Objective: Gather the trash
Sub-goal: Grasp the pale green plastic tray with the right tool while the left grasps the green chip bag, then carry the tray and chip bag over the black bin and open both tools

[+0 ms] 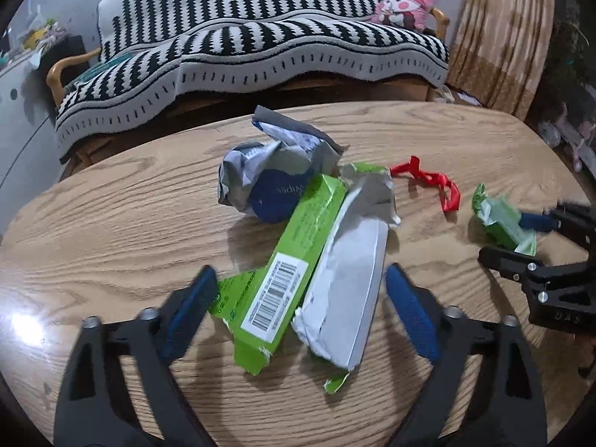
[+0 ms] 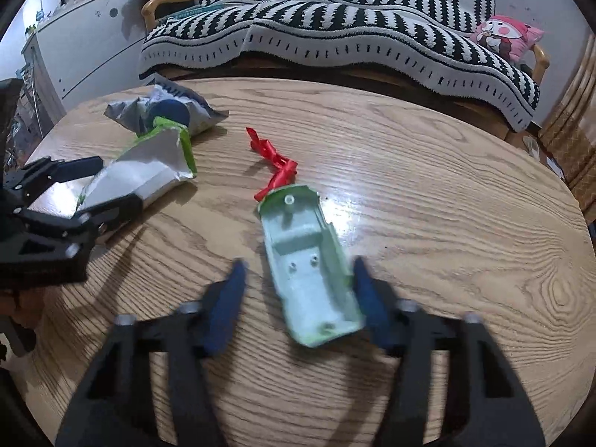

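Note:
A torn green and white carton (image 1: 294, 260) lies on the wooden table (image 1: 111, 223), leaning on a crumpled blue and grey wipes packet (image 1: 268, 171). My left gripper (image 1: 301, 298) straddles the carton's near end; its blue pads stand beside the carton without squeezing it. A red ribbon (image 2: 275, 160) lies mid-table. Just in front of it sits a pale green torn carton piece (image 2: 309, 260) between the fingers of my right gripper (image 2: 298, 287). The right fingertip touches its edge, while the left one stands clear of it. The left gripper (image 2: 93, 190) shows at the left around the carton (image 2: 141, 171).
Behind the table stands a sofa under a black and white patterned blanket (image 1: 260, 37) with a pink cushion (image 1: 406, 9). A striped curtain (image 1: 503, 37) hangs at the right and a white cabinet (image 2: 85, 41) is at the left. The table's rounded far edge (image 2: 335, 82) is close to the sofa.

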`<state>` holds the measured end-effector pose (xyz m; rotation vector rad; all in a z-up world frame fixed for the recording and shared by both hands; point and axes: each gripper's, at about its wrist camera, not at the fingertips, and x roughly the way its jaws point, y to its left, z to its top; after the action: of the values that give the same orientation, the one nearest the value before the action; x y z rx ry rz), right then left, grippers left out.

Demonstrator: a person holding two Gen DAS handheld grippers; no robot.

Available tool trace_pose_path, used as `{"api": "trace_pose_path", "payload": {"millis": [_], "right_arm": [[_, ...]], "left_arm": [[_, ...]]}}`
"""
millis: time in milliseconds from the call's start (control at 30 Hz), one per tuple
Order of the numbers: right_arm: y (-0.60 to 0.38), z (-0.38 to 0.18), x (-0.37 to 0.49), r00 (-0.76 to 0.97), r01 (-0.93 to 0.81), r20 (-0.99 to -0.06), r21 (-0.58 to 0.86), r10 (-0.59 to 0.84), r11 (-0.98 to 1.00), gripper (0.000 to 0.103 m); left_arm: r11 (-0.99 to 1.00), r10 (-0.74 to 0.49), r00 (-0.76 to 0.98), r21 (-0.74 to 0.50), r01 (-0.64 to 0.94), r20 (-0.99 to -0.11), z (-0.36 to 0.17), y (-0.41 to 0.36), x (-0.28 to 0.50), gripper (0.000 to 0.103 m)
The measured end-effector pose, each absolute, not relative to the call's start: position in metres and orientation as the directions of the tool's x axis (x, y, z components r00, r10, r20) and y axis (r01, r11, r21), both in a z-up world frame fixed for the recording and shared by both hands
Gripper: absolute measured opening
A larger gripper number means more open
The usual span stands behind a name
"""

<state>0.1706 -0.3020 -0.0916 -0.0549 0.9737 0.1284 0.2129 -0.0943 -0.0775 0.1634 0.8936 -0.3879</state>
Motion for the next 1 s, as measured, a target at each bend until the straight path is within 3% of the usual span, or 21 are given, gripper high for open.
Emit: {"api": "trace_pose_path", "payload": {"millis": [67,233,567,1000], "right_arm": [[-0.303,-0.088,0.166,0.555,-0.131,-0.827,0.012,0.084,0.991,0.033],[-0.311,-0.073,0.146,0.573,-0.117,-0.815,0.027,0.09,0.993,0.033],[-0.373,-0.026,0.062,0.635,-0.003,-0.772,0.045,0.037,0.999,0.033],[-0.568,-0.007,-0.144,0.617,0.406,-0.746,0.032,-0.249,0.913,0.033]], "left_arm": [[0.919,-0.271,0.555,-0.04,0.392,-0.786,-0.078,-0.092,0.211,0.054],[0.92,-0.265,0.539,-0.042,0.389,-0.799,-0.067,-0.089,0.197,0.031],[0.881,-0.363,0.547,-0.086,0.465,-0.754,-0.016,-0.122,0.125,0.029],[0.608,-0.608,0.373,-0.108,0.787,-0.701,-0.004,-0.339,-0.027,0.029]]}}
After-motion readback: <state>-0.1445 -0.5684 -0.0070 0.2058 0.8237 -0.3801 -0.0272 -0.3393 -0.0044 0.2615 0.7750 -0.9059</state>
